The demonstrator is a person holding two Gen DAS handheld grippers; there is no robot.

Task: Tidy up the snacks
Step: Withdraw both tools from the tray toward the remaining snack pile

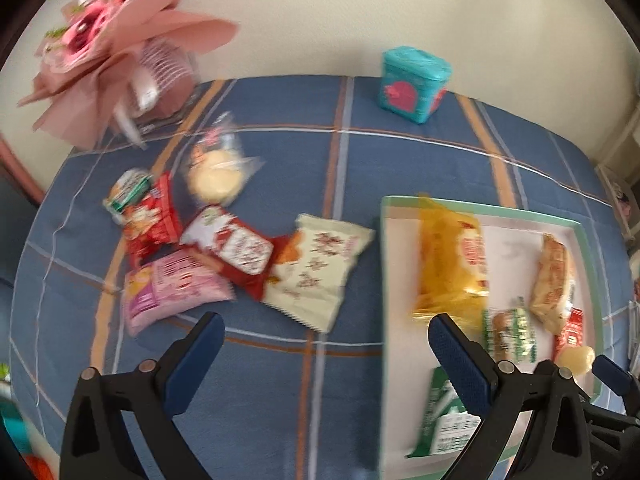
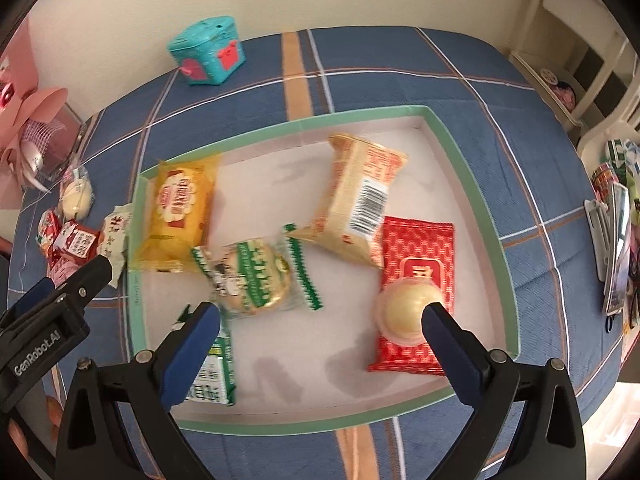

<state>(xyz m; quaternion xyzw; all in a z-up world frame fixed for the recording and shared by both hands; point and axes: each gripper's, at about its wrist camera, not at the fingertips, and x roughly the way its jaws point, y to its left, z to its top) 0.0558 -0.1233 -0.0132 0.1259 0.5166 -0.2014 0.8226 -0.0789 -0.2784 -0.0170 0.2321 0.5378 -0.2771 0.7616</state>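
Across the left wrist view, the left gripper is hovering with its jaws spread wide and nothing between them, above the blue plaid surface. A loose cluster of snacks is still lying outside the tray: a cream packet, a red-and-white packet, a pink packet, a red packet with a small green-edged one on top, and a clear-wrapped round pastry farther back. To the right, the green-rimmed tray is already holding a yellow packet and other snacks. A teal tin and a pink bouquet are sitting at the back; motion blur is softening everything.

Over the tray, in the right wrist view, the right gripper is also standing wide and carrying nothing. Its right finger is sitting just beside a small round jelly cup, which is resting on a red packet; whether they are touching I cannot tell. Also inside the tray are lying the yellow packet, a tan barcoded packet, a green-and-white round snack and a green-and-white packet at the near edge.

By my judgement the sorting is roughly half done: six items in, about six waiting on the surface to the left.
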